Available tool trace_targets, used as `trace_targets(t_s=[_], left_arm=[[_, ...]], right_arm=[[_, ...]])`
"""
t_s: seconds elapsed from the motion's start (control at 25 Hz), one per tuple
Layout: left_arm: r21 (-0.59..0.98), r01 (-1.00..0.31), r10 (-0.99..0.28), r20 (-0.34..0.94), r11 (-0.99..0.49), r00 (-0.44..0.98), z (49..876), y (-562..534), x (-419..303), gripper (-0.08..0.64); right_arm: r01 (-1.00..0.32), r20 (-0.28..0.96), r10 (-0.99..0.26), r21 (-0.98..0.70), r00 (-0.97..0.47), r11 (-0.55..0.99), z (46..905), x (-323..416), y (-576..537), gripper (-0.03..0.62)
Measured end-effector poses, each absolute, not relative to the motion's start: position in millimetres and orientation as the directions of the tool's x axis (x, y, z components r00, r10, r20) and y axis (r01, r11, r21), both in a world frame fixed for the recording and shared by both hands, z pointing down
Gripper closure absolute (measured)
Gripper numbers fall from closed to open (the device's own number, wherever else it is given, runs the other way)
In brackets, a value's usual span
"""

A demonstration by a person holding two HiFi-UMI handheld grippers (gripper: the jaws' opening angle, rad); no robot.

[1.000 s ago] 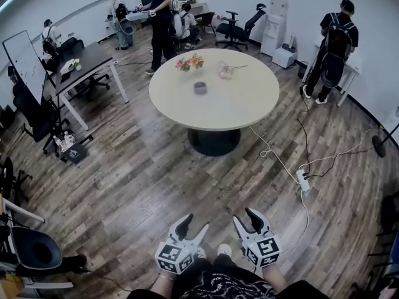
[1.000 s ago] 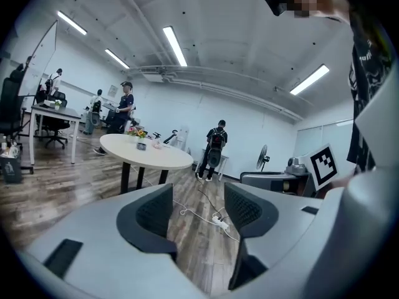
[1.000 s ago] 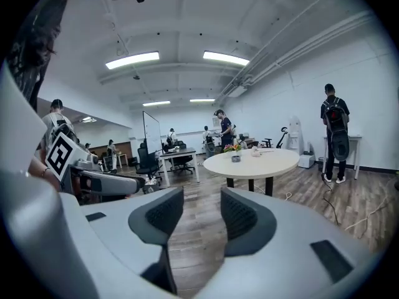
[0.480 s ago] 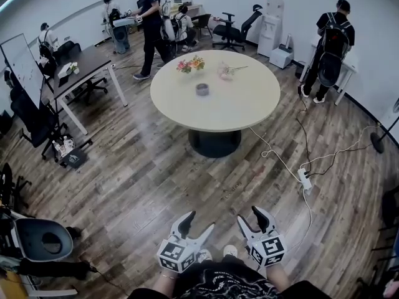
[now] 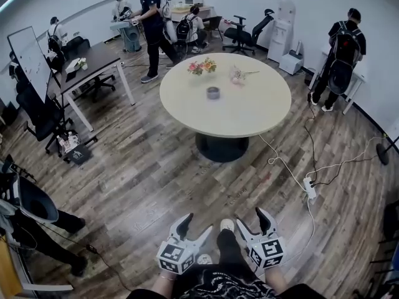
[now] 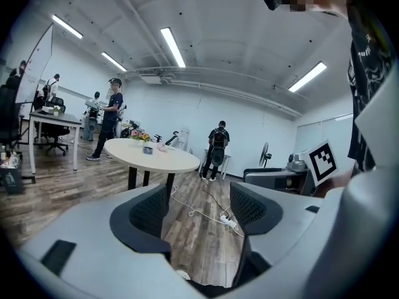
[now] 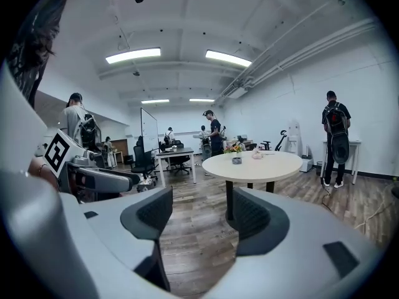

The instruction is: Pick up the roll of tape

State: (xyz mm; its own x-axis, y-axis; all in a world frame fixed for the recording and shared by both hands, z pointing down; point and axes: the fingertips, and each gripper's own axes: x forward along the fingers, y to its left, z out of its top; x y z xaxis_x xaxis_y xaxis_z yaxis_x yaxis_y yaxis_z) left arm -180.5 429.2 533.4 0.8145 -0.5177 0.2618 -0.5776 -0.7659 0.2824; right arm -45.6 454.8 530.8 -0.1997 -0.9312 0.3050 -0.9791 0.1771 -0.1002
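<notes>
The roll of tape (image 5: 213, 92) is a small grey ring lying on the round beige table (image 5: 249, 114), far ahead of both grippers. It also shows as a tiny grey roll (image 6: 148, 149) in the left gripper view and a tiny grey roll (image 7: 237, 161) in the right gripper view. My left gripper (image 5: 197, 224) and right gripper (image 5: 251, 218) are held low, close to my body over the wooden floor. Both point toward the table. The jaws of each are opening, with nothing between them, as the left gripper (image 6: 199, 207) and right gripper (image 7: 202, 215) views confirm.
Flowers (image 5: 202, 65) and a pale bunch (image 5: 237, 75) stand on the table behind the tape. A power strip (image 5: 310, 187) and its cable lie on the floor to the right. A dark desk (image 5: 87, 64), office chairs and several people line the room's edges.
Both grippers' jaws have spread wider. The table has come slightly nearer and shifted right in the head view, and my foot now shows between the grippers.
</notes>
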Motion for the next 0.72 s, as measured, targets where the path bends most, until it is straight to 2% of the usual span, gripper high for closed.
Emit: trace_targets(t_s=[0.36, 0.72], left_arm=[[0.275, -0.641, -0.584, 0.266, -0.716, 0.767, 537, 344, -145, 0.230], [0.207, -0.681, -0.629, 0.267, -0.703, 0.730, 527, 265, -72, 0.232]], right_arm=[[-0.958, 0.313, -0.906, -0.050, -0.285, 0.284, 538, -10, 359, 0.272], [-0.935, 0.305, -0.886, -0.044, -0.349, 0.353, 533, 48, 266, 0.272]])
